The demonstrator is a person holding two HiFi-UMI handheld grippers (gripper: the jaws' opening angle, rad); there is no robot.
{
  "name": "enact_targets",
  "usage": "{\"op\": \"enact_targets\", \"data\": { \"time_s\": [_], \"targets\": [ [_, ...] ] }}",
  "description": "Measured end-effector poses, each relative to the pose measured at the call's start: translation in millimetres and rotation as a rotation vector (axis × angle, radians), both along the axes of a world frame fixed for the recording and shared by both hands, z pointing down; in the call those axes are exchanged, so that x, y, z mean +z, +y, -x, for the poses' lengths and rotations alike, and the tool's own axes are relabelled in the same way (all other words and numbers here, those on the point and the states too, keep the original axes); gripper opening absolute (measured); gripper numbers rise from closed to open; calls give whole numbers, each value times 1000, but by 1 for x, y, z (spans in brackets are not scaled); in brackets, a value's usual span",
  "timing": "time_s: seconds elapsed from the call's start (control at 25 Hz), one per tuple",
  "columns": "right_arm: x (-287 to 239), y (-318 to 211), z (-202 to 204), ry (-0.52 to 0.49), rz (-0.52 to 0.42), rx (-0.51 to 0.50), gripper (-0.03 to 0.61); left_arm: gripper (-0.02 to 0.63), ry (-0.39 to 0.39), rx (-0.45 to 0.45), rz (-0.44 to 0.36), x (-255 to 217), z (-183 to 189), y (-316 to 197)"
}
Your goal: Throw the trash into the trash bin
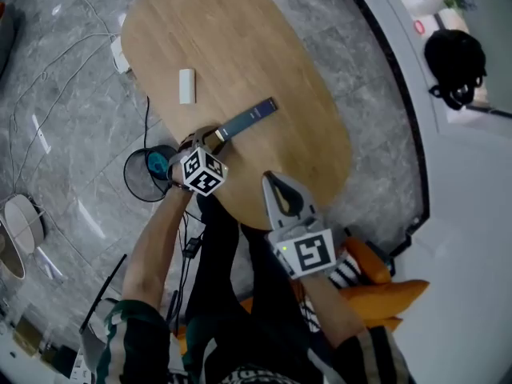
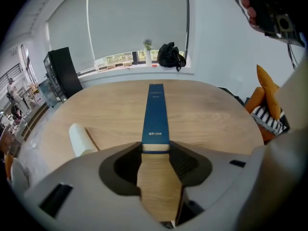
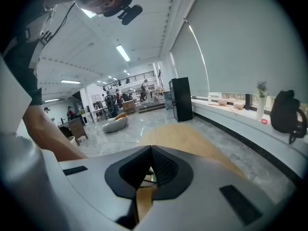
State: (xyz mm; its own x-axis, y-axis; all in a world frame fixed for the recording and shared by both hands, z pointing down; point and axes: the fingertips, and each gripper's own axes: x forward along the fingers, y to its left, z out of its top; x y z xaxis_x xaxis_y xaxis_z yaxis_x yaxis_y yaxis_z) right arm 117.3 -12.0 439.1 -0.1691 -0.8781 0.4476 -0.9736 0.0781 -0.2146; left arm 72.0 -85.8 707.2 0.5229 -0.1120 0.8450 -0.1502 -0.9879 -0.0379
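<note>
One bin (image 1: 126,174), head view only | left hand-held gripper (image 2: 155,150) pinches blue box (image 2: 156,112) | right (image 3: 150,148) pressed together

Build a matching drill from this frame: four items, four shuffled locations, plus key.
Items
1. dark blue box
2. white roll
3. wire bin
4. black backpack

Locations
A. on the window ledge
B. on the floor beside the table
C. on the table, near end between the left gripper jaw tips
D. lying alone on the table, apart from the box

Pairs: 1-C, 2-D, 3-B, 4-A
</note>
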Motion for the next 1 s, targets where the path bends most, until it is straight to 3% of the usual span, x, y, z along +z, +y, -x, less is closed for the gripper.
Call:
{"op": "enact_targets", "data": {
  "time_s": [0.16,0.44,0.68,1.0],
  "targets": [
    [-3,-5,29,10,-18,-33,0,178,41,-76,-14,-15,34,-6],
    [-12,-17,93,12,-59,-115,0,179,61,-230,-29,-39,126,-5],
    [-13,-21,151,-7,-96,-232,0,179,30,-472,-7,-34,235,13],
    [23,16,206,11,-126,-402,0,179,-4,-713,16,6,332,62]
  ]
}}
